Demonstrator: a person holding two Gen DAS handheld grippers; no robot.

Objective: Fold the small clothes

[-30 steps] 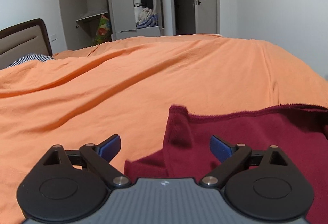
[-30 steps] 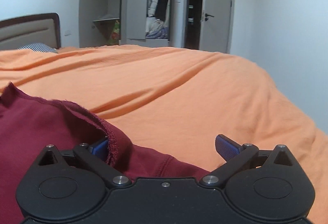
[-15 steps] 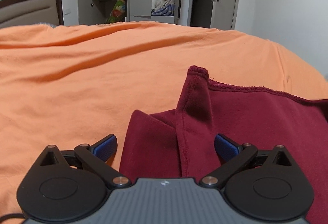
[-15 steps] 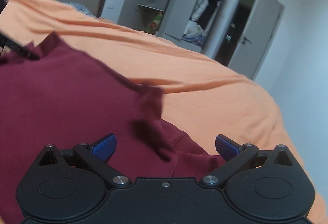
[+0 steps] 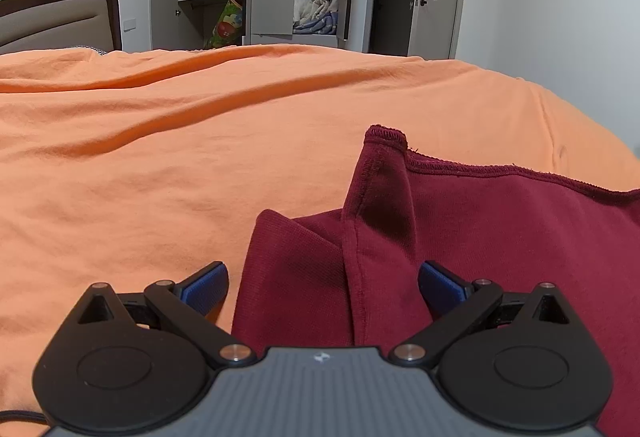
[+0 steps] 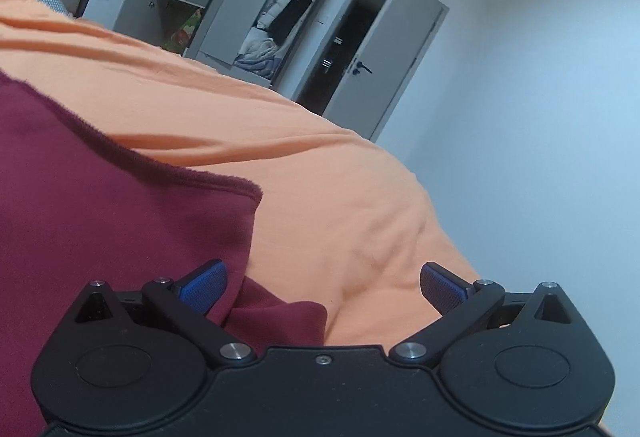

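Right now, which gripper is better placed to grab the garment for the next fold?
Left. The left gripper is open with the red garment bunched between its fingers; the right gripper frames mostly orange bedcover.

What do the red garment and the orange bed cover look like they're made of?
The red garment looks like matte knit cotton, perhaps sweatshirt fleece: overlock stitching along its hem, soft thick folds. The orange bed cover looks like matte woven cotton, with shallow creases and no sheen.
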